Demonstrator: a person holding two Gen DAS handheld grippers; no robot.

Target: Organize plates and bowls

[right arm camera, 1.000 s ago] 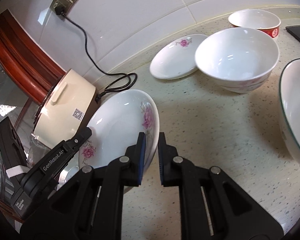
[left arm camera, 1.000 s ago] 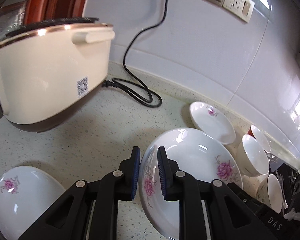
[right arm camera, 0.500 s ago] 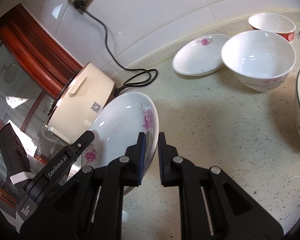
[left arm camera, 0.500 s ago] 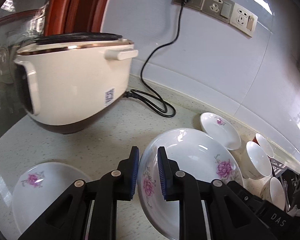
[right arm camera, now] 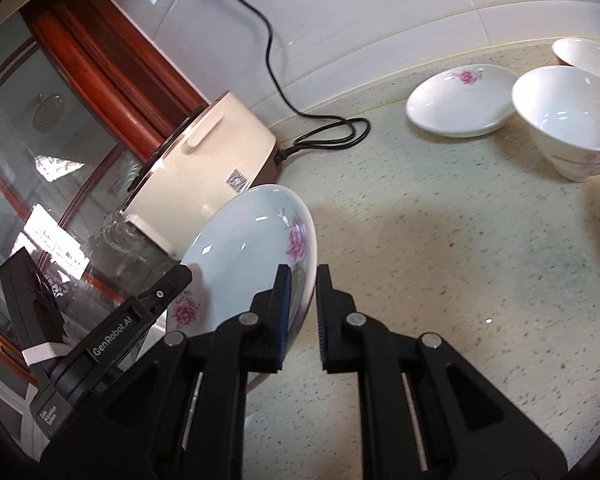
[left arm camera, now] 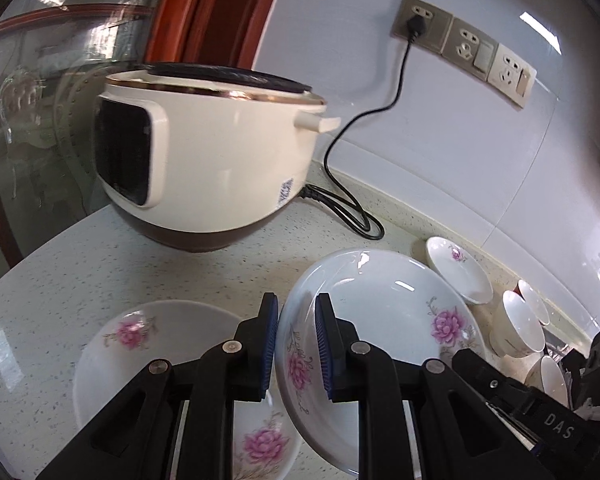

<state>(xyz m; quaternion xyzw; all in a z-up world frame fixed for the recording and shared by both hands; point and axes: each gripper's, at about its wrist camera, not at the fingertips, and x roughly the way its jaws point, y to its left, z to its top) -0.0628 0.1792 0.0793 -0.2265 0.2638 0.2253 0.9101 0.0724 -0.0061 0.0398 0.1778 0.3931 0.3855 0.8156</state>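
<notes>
— Plate (left arm camera: 384, 312): where?
— Off the counter (right arm camera: 440, 240), tilted, over another plate (left arm camera: 140, 344). Left gripper (left arm camera: 297, 344) and right gripper (right arm camera: 302, 312) pinch opposite rims, both angled downward, apparently.

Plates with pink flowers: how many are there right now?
3. One large plate gripped by both tools; one plate on the counter below the left tool; one small plate near the wall. Others may be hidden.

Left gripper (left arm camera: 297, 344), right gripper (right arm camera: 303, 312): 2 sets of jaws clamped, angled downward.
</notes>
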